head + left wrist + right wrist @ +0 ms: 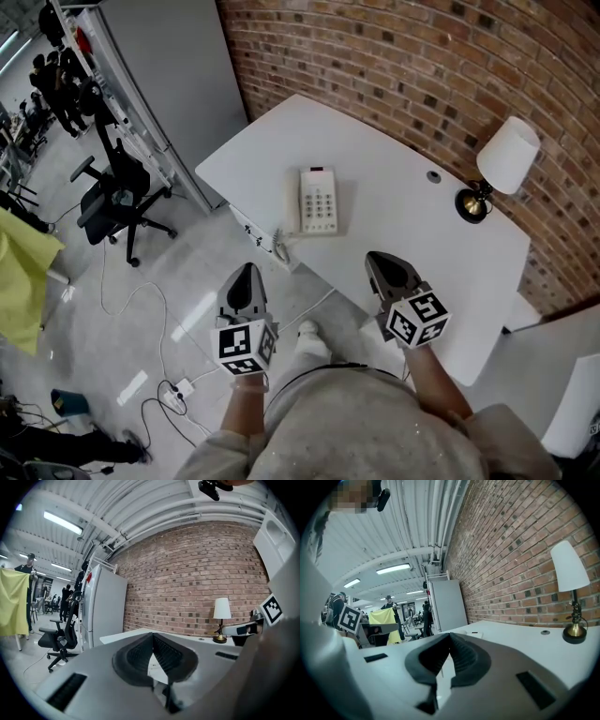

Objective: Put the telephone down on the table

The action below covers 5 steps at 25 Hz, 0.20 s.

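Note:
A white telephone (319, 200) with a keypad lies flat on the white table (403, 216), near its front edge. Its coiled cord (280, 247) hangs over that edge. In the right gripper view the telephone (473, 633) shows as a low shape on the tabletop beyond the jaws. My left gripper (247, 269) hovers over the floor in front of the table, shut and empty. My right gripper (379, 256) is over the table's front edge, to the right of the telephone, also shut with nothing in it. Both grippers (152, 637) (450, 636) point toward the table with their pads together.
A lamp (497, 169) with a white shade stands at the table's far right by the brick wall (394, 47). A cable hole (433, 175) is beside it. A grey cabinet (178, 75), an office chair (117, 192) and floor cables (169, 375) lie to the left.

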{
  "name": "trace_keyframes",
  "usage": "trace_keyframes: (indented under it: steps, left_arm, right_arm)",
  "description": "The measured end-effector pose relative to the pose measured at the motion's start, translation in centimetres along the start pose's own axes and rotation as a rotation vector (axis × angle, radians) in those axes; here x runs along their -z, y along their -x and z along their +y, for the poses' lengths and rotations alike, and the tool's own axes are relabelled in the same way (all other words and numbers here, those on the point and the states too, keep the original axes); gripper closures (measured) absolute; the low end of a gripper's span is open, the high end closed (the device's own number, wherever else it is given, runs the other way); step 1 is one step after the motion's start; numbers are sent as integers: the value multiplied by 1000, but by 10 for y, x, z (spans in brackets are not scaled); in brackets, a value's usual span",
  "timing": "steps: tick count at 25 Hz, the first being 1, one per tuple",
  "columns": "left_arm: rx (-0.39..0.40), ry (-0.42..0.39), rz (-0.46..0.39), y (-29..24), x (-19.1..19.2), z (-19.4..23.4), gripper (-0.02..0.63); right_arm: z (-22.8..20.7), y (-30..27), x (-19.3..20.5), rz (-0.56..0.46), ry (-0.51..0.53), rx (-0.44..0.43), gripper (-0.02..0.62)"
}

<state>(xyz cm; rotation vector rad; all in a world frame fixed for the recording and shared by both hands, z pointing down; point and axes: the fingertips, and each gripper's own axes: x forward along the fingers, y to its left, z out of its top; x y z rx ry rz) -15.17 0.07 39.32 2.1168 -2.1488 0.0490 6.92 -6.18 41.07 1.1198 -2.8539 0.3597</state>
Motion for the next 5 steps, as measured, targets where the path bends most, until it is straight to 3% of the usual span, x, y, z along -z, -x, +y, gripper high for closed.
trace_keyframes:
  steps: [5]
  left_arm:
    - [-3, -4, -9, 4, -3, -3, 601]
  right_arm:
    - [1, 5, 0, -4, -4, 2, 591]
